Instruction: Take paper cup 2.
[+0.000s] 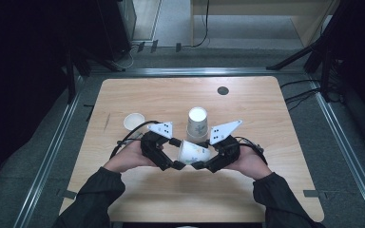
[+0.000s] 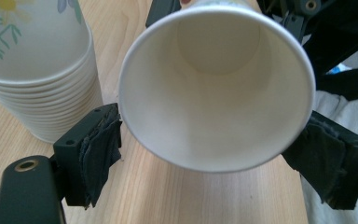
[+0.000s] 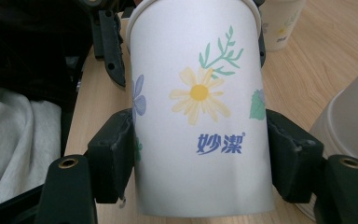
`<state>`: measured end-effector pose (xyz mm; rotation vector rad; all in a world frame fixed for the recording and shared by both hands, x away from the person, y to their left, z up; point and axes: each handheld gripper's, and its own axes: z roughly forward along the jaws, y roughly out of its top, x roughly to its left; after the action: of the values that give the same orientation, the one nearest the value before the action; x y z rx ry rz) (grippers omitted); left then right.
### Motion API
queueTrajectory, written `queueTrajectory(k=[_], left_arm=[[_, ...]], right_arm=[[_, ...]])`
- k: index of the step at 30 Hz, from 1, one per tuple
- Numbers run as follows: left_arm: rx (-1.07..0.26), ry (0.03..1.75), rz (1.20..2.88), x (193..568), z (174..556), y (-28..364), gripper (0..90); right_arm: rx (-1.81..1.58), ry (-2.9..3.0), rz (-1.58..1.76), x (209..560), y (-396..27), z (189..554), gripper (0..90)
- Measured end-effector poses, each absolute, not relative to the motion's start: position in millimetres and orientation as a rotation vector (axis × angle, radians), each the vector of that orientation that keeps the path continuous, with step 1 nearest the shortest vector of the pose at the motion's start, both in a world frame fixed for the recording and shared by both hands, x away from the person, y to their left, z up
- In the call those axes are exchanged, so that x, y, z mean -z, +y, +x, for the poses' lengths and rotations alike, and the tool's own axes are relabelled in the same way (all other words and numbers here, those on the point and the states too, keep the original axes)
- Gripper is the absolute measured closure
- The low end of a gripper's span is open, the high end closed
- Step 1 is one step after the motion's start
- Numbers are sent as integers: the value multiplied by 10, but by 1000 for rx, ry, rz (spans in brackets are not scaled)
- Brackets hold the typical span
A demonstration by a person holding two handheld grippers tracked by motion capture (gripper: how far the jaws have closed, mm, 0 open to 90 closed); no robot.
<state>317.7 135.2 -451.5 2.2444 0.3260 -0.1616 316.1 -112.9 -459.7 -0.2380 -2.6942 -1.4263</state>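
A white paper cup printed with flowers lies on its side above the wooden table, held between both grippers. My right gripper is shut on the cup's body, one pad pressed against each side. My left gripper faces the open mouth of the cup. Its two pads rest against the rim on opposite sides. The cup's inside is empty.
A stack of several matching cups stands upside down just behind the grippers. A lone cup stands upright to the left. A black round plug sits at the far edge.
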Motion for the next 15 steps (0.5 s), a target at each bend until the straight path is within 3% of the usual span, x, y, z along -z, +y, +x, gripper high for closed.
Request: queueTrajectory(k=[5, 15], left_arm=[[172, 331, 2216, 4516, 3186, 1359, 207], [149, 320, 2237, 4496, 3178, 1361, 245]], right_arm=[[1433, -2668, -250, 4602, -1114, 3166, 327], [1423, -2679, -255, 4612, -1102, 3170, 333]])
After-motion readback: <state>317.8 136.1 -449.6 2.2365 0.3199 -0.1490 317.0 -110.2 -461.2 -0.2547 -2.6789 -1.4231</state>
